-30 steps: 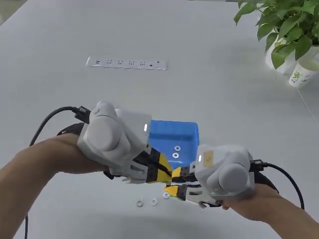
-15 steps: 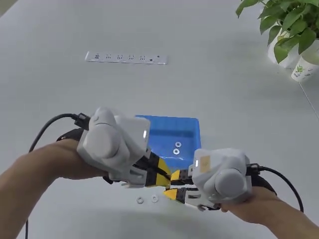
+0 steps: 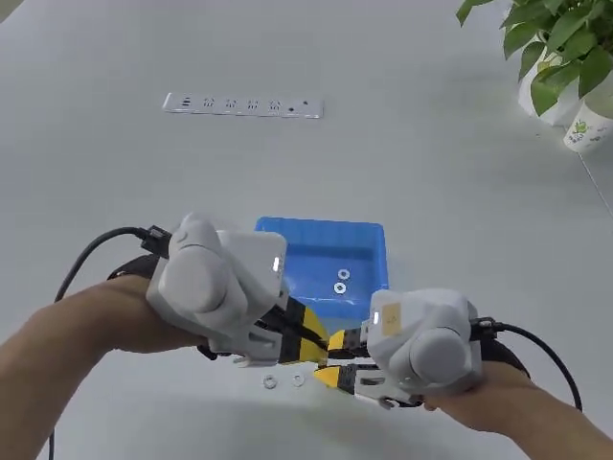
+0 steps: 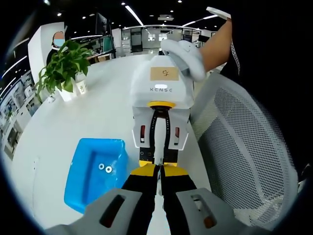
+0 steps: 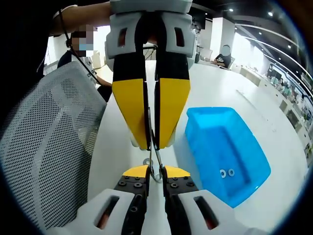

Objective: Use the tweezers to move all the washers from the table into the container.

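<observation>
Washers (image 3: 271, 383): likely light, thin, rigid, slippery; pinch across ring edge. Left gripper (image 4: 157, 170), right gripper (image 5: 155, 172) both clamped on tweezers (image 5: 155, 164).

The container (image 3: 326, 234) is smooth blue plastic with a soft sheen. The washers (image 3: 341, 282) inside it are bright, shiny metal, as are the loose washers (image 3: 271, 383) just in front of it. The table (image 3: 431, 144) under the container is smooth and matt. Beside the container, the tweezers (image 5: 152, 147) are thin bare metal, and the left gripper (image 3: 319, 337) and right gripper (image 3: 330, 372) have smooth, matt plastic shells. The chair back (image 5: 44, 142) is open woven mesh.
</observation>
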`<control>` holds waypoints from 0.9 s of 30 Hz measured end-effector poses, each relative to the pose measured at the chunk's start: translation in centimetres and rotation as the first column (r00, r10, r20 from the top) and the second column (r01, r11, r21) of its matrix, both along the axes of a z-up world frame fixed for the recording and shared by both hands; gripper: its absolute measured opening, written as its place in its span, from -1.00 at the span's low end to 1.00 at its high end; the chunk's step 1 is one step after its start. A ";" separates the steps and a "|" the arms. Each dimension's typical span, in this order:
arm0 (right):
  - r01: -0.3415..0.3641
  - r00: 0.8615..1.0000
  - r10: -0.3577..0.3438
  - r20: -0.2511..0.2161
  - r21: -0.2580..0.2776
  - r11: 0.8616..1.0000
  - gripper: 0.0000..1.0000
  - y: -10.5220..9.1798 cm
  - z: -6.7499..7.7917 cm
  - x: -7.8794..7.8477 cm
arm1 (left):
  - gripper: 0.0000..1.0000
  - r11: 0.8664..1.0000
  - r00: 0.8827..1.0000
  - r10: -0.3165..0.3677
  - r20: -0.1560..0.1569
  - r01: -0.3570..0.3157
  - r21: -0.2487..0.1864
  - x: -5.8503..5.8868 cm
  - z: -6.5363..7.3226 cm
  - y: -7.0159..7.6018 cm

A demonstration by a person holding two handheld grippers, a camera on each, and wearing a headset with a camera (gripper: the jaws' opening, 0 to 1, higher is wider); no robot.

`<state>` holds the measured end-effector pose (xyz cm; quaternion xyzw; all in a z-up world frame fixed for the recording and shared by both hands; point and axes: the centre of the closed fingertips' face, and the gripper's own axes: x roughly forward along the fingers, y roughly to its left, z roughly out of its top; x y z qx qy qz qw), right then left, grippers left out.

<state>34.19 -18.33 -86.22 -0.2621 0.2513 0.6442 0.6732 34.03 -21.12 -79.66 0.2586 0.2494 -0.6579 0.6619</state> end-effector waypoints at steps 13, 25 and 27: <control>0.010 1.000 -0.010 -0.019 -0.005 1.000 -0.76 0.0 -0.3 0.1 | -0.88 1.000 1.000 0.014 -0.024 -0.014 -0.010 0.2 0.0 -0.2; 0.025 0.999 -0.025 -0.042 -0.002 1.000 -0.79 -0.1 -0.3 0.1 | -0.89 1.000 0.999 0.012 -0.032 -0.012 -0.009 0.4 0.0 -0.2; 0.029 0.998 -0.029 -0.048 -0.003 1.000 -0.80 -0.1 -0.3 0.1 | -0.88 1.000 0.999 0.012 -0.035 -0.012 -0.009 0.4 -0.1 -0.3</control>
